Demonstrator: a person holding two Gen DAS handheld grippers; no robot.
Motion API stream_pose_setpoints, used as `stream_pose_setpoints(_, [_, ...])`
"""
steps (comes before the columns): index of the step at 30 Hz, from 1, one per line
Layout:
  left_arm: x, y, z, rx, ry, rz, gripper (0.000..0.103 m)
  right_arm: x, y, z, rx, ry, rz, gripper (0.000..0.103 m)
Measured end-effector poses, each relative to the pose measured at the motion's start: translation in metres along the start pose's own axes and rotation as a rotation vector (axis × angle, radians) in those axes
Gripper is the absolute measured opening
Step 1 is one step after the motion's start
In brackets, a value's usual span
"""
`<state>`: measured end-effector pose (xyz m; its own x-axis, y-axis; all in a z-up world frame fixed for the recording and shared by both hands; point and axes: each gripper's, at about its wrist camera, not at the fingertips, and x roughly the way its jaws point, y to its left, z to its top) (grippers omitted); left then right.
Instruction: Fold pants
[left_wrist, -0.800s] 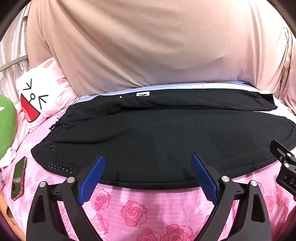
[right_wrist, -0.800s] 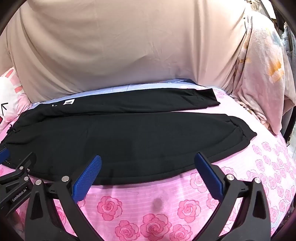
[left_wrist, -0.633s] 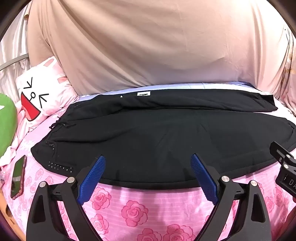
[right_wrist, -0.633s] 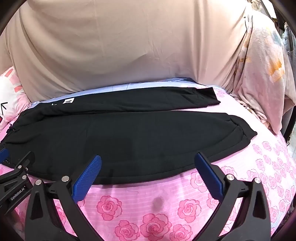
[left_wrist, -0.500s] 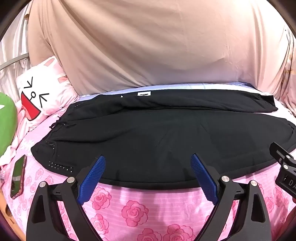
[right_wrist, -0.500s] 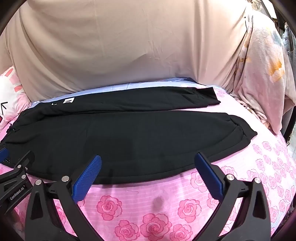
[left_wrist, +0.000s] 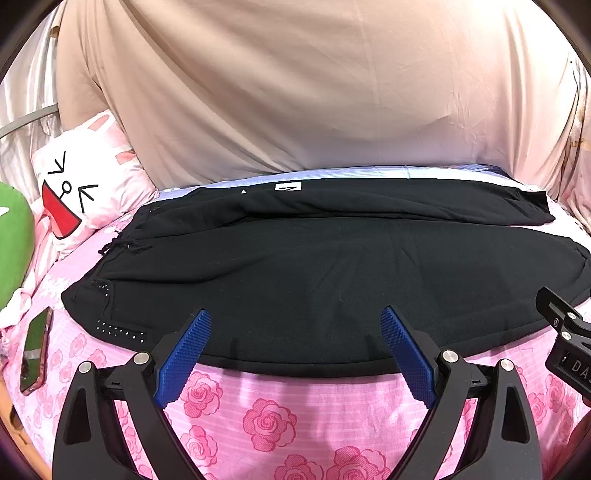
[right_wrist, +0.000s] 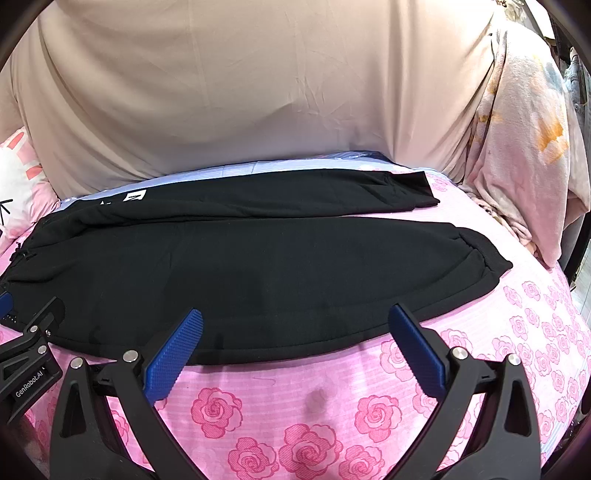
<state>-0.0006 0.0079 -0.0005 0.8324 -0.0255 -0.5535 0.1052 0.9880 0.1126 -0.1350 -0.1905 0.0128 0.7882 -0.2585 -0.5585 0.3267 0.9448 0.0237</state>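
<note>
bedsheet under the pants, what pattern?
Pink bedsheet with darker pink roses, under the black pants; clearest in the right wrist view.

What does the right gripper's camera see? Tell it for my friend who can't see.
Black pants lie flat across a pink rose bedsheet, legs pointing right. The open right gripper hovers at their near edge, holding nothing.

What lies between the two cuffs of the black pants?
In the right wrist view, only a bare strip of pink rose bedsheet separates the far cuff from the near cuff.
</note>
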Motion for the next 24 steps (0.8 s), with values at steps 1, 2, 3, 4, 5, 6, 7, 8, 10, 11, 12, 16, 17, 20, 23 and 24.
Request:
stream_pose_setpoints(1, [0.0001,-0.0003,0.0001,0.000,0.000,0.001,0.091,-0.0001,0.0002,0.0001,0.000,0.001,0.000,0.098])
stream_pose_setpoints(2, [0.0001,-0.0001,0.0000,0.000,0.001,0.002,0.091,-0.0002,0.0003,0.0001,0.001,0.001,-0.001,0.098])
stream_pose_setpoints(3, [0.0003,0.0000,-0.0005,-0.001,0.001,0.001,0.091,-0.0002,0.0003,0.0001,0.001,0.001,-0.001,0.098])
stream_pose_setpoints(4, [0.0003,0.0001,-0.0007,-0.001,0.002,0.002,0.091,-0.0003,0.0005,0.0000,0.001,0.001,-0.001,0.098])
stream_pose_setpoints(5, [0.0003,0.0004,-0.0009,-0.002,0.002,0.000,0.091,-0.0004,0.0004,0.0000,0.001,0.001,-0.001,0.098])
stream_pose_setpoints(6, [0.0002,0.0007,-0.0009,-0.002,0.002,-0.001,0.091,-0.0004,0.0004,0.0000,0.000,0.001,-0.001,0.098])
stream_pose_setpoints(7, [-0.0001,0.0010,-0.0012,-0.003,0.001,-0.001,0.091,-0.0004,0.0004,0.0000,0.000,0.001,-0.001,0.098])
stream_pose_setpoints(8, [0.0003,0.0015,-0.0011,-0.004,0.001,-0.002,0.091,-0.0004,0.0003,0.0000,0.000,0.001,0.000,0.098])
stream_pose_setpoints(10, [0.0004,0.0012,-0.0009,-0.004,0.002,-0.001,0.091,-0.0002,0.0006,0.0002,0.000,0.002,0.000,0.098])
stream_pose_setpoints(11, [0.0004,0.0013,-0.0010,-0.004,0.002,-0.001,0.091,-0.0002,0.0002,0.0003,0.000,0.003,0.000,0.098])
stream_pose_setpoints(12, [0.0003,0.0014,-0.0011,-0.004,0.002,-0.001,0.091,-0.0003,0.0010,0.0003,0.000,0.002,0.000,0.098])
stream_pose_setpoints(16, [0.0011,0.0012,-0.0010,-0.002,0.007,0.001,0.091,-0.0002,0.0005,0.0004,0.001,0.002,-0.001,0.098])
stream_pose_setpoints(17, [0.0009,0.0014,-0.0011,-0.002,0.007,0.001,0.091,-0.0002,0.0006,0.0005,0.001,0.002,-0.001,0.098])
stream_pose_setpoints(20, [0.0004,0.0007,-0.0013,-0.003,0.006,0.001,0.091,-0.0002,0.0001,0.0006,0.001,0.003,-0.001,0.098])
stream_pose_setpoints(23, [0.0004,0.0008,-0.0011,-0.003,0.007,0.001,0.091,-0.0003,0.0001,0.0006,0.001,0.002,0.000,0.098])
stream_pose_setpoints(24, [0.0004,0.0009,-0.0012,-0.003,0.006,0.000,0.091,-0.0004,0.0010,0.0007,0.000,0.002,0.000,0.098])
